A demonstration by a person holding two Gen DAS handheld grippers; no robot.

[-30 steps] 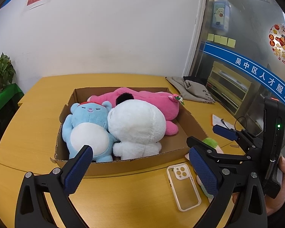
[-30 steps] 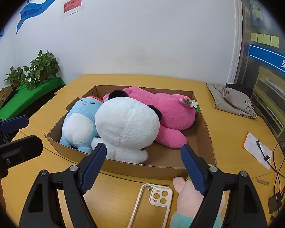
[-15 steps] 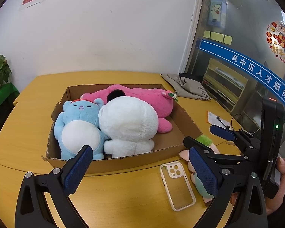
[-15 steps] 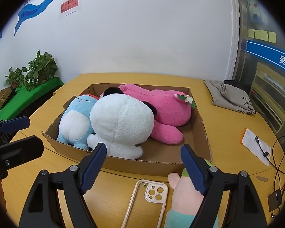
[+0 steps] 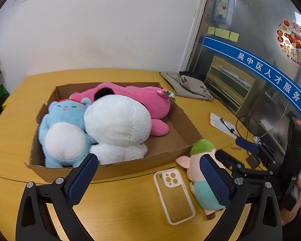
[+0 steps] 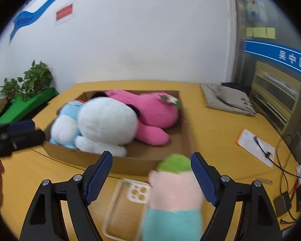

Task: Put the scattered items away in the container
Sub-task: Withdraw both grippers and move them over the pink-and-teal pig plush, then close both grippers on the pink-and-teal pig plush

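Shallow brown cardboard box [image 5: 182, 120] on the yellow wooden table [image 5: 118, 204], packed with 3 soft toys: light-blue plush bear with a white belly [image 5: 64, 134] at the left end, round white plush with black ears [image 5: 118, 124] pressed against it in the middle, long pink plush with a small flower [image 5: 148, 100] lying along the far wall behind both. Outside the box, just beside its near right corner: small pink plush pig with green hair and teal trousers [image 5: 200, 172], lying on the table, and a clear phone case with a cream rim [image 5: 173, 192] flat just left of it, touching or nearly so. Right gripper [image 6: 151, 178] with jaws spread wide, straddling the pig [image 6: 174, 192]; right blue pad [image 6: 202, 180] close to the pig's head, contact impossible to tell through the blur; phone case [image 6: 126, 204] also between the fingers. Left gripper [image 5: 148, 180] likewise wide open and empty, low over the table before the box's near wall. Further right on the table: folded grey cloth bag [image 5: 190, 86], white paper slip with an orange edge [image 5: 218, 120] and black cables [image 5: 242, 128].
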